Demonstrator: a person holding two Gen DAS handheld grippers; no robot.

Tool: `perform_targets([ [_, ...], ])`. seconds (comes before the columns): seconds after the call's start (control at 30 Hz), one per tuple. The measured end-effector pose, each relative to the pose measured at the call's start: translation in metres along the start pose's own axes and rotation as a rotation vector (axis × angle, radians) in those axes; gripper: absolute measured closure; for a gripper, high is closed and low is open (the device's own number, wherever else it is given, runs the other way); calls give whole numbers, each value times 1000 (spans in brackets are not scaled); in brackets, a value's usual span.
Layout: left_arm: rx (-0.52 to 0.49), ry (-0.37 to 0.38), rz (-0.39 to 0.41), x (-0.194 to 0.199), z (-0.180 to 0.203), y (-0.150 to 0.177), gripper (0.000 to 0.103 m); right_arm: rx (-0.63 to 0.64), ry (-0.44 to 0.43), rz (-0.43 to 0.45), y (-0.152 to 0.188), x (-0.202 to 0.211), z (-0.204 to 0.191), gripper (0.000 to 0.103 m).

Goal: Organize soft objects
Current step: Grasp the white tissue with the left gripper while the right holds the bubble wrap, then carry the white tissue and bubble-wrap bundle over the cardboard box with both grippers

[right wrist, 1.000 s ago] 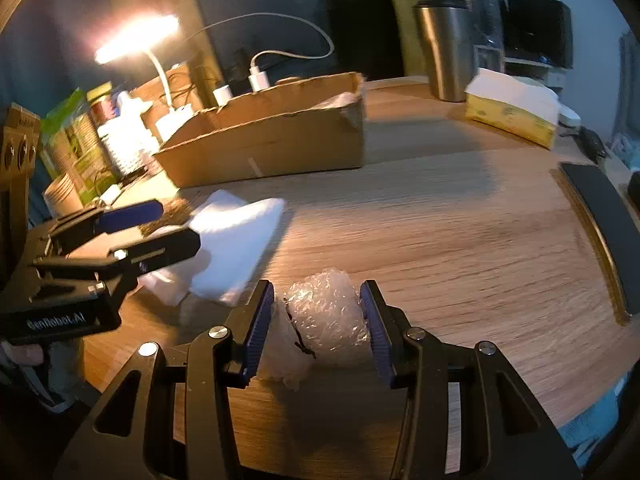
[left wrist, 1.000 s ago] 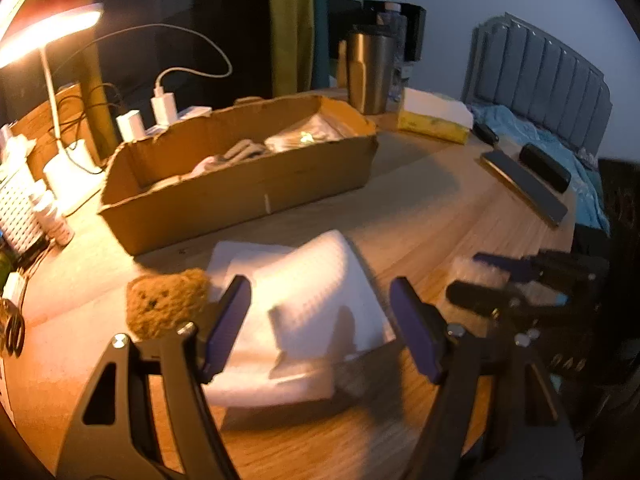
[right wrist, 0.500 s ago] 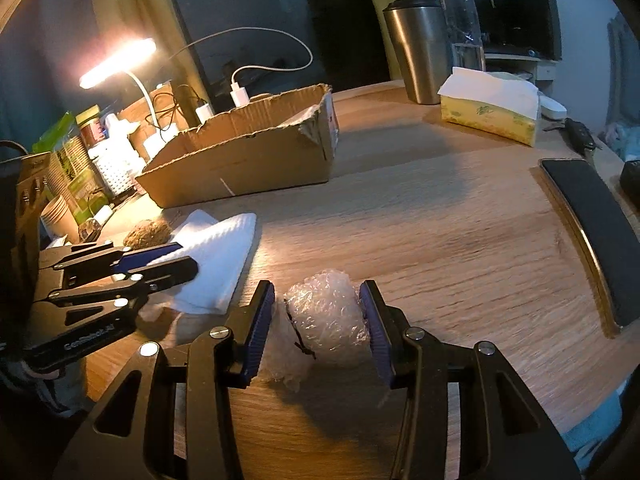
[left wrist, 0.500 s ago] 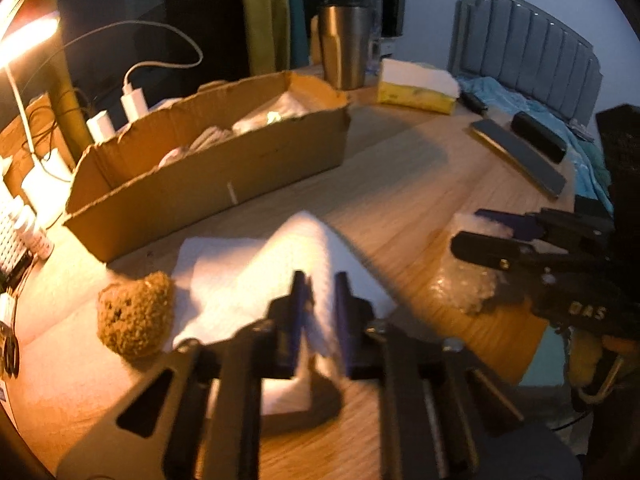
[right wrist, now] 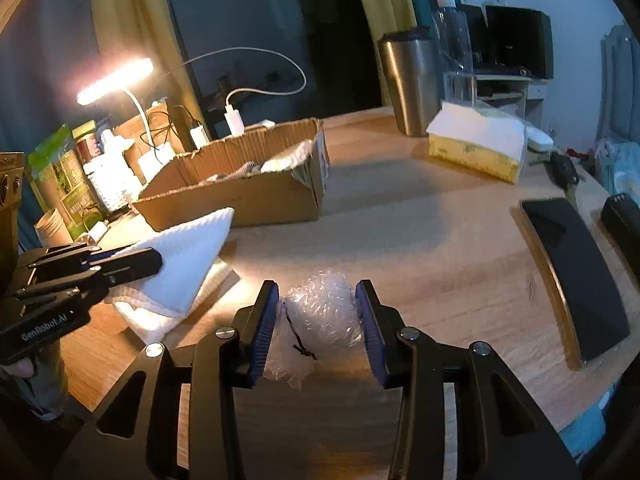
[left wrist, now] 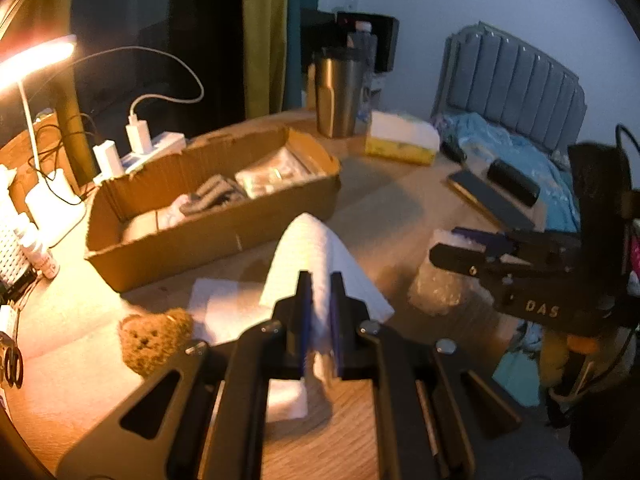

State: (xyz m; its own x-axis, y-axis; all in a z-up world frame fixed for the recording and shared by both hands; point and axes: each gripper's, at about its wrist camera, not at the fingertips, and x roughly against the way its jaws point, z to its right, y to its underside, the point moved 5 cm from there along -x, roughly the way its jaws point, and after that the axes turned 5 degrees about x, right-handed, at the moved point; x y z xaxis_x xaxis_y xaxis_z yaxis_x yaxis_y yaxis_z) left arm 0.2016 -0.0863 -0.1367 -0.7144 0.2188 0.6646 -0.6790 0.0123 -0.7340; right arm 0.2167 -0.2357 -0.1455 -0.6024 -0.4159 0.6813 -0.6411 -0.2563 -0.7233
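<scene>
Two grippers are in play here, each one with something soft in it. The left gripper (left wrist: 319, 312) has its blue-padded tongs pinched tight together on one white quilted cloth (left wrist: 316, 256), which peaks up like a little tent above the wooden round table (left wrist: 400, 216), its lower edges draped toward the tabletop. The right gripper (right wrist: 316, 320) has one crumpled ball of clear bubble wrap (right wrist: 320, 308) between its pads; the tongs are closing in on it and both pads already press its sides. On the table under the cloth there's one flat white sheet (left wrist: 224, 304), and just left of that sits one small brown knitted bear-faced puff (left wrist: 152, 340). Farther back is one long open cardboard box (left wrist: 216, 236) with three soft things countable inside from the left wrist view: a pale bundle at the near-left end, a grey folded sock-like piece in the middle, and a clear plastic packet at the far-right end. Behind the box, two white chargers (left wrist: 124, 148) are plugged in, and one lit desk lamp (right wrist: 116, 80) glows at the far left. Far right of the box stand one steel tumbler (right wrist: 412, 84), one clear water bottle (right wrist: 452, 44) and one yellow tissue pack (right wrist: 476, 144). Two flat black items (right wrist: 572, 276) lie along the right edge.
</scene>
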Motion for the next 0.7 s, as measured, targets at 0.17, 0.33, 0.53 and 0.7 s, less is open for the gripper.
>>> perform_targets([
  [0.17,37,10,56,18,-13,-15,95,21,11,21,-14,5,-5,61],
  [0.33,62,11,101,33,-29,-27,95,50,15,28,-28,6,-14,61],
  [0.53,89,-4,133,45,-54,-35,95,77,16,39,-45,3,-27,61],
  [0.7,106,-22,155,53,-75,-40,95,96,16,45,-59,-3,-37,61],
])
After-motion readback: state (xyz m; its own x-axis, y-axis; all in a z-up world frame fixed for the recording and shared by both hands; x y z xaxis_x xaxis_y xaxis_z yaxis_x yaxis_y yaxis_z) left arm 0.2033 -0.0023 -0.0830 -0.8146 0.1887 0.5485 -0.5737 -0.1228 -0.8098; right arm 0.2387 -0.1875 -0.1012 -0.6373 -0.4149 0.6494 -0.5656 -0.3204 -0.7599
